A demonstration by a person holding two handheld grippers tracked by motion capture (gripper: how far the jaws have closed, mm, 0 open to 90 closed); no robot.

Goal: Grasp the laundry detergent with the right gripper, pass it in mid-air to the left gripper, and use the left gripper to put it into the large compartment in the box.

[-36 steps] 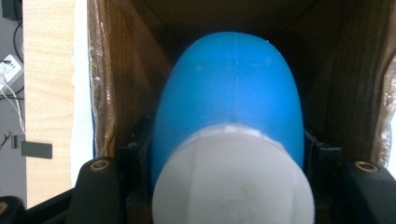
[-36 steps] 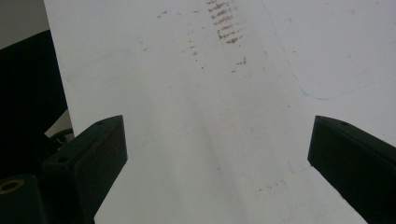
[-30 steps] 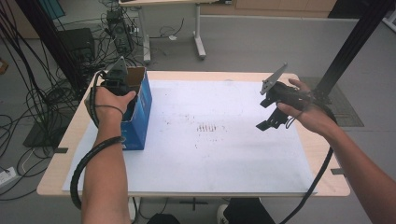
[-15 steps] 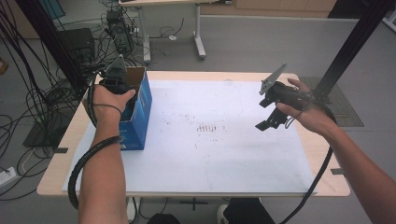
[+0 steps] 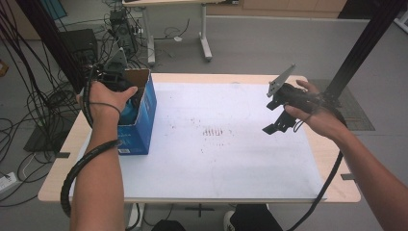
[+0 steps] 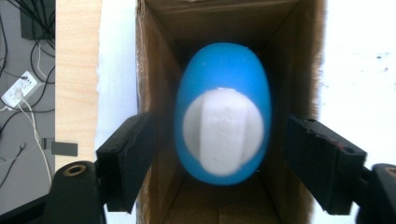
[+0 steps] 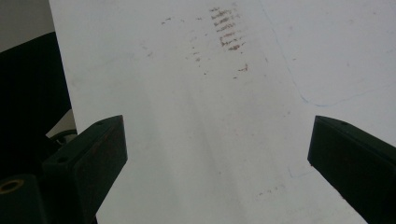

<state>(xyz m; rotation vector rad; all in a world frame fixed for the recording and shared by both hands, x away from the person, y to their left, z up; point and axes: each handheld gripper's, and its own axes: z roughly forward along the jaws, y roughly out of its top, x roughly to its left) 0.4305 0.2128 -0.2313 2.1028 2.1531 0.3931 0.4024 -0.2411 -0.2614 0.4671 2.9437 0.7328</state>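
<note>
Here, one blue egg (image 6: 223, 116) in one box (image 5: 143, 113), left claw (image 6: 223, 163) just released, right claw (image 7: 215, 163) released.

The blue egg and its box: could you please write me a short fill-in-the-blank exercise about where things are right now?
1. The blue egg lies inside the ____.
2. The left claw stands ____, its pads clear of the egg.
3. The box stands at the table's ____ edge in the high view.
4. The right claw holds ____ over the white sheet.

Missing words: box; open; left; nothing
</note>
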